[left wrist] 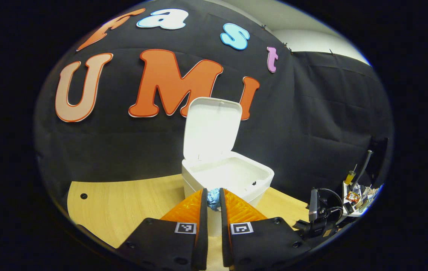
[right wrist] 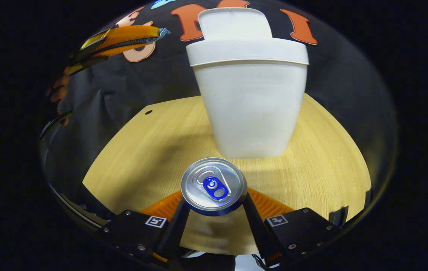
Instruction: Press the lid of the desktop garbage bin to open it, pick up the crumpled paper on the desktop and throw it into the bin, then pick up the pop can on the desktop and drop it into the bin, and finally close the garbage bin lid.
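Pale wooden desktop point(right wrist: 131, 158) under open-lidded white bin point(right wrist: 251, 101), black cloth behind.

Left tongs point(left wrist: 214, 195): black housings are seen, each marked with a square black-and-white tag and studded with screws. Right tongs point(right wrist: 214, 205): identical black housings, tags and screws are noted.

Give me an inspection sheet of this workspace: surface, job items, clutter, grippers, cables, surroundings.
Surface: light wooden desktop, one small hole.
Job's things: white garbage bin, lid up; crumpled paper held near bin's rim; pop can upright before the bin.
Clutter: small items on a side stand, too small to identify.
Grippers: left gripper shut on the paper; right gripper fingers beside the can, contact unclear.
Cables: black cable at right.
Surroundings: black cloth wall.
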Demonstrator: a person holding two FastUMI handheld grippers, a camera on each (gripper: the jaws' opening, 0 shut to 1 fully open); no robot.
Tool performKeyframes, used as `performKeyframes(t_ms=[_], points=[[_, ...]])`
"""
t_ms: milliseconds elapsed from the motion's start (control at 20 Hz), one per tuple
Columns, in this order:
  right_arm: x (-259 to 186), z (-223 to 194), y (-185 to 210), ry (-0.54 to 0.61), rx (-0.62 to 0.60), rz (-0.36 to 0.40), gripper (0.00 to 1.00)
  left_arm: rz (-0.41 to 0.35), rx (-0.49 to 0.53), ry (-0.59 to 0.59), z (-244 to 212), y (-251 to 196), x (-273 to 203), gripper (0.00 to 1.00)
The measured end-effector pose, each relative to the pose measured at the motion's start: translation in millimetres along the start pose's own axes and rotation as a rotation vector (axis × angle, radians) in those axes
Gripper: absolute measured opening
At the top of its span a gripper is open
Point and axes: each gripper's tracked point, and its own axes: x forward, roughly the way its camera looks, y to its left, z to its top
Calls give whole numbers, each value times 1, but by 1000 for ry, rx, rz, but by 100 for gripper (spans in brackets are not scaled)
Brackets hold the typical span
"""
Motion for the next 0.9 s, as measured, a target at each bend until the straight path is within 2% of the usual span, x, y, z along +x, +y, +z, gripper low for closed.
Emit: performKeyframes(t_ms=[500, 900], points=[[-42, 1, -37, -54, 111, -131, 81, -63, 44, 33, -3, -28, 47, 19], [-70, 20, -51, -125, 168, -229, 81, -104, 62, 77, -13, -41, 77, 19]])
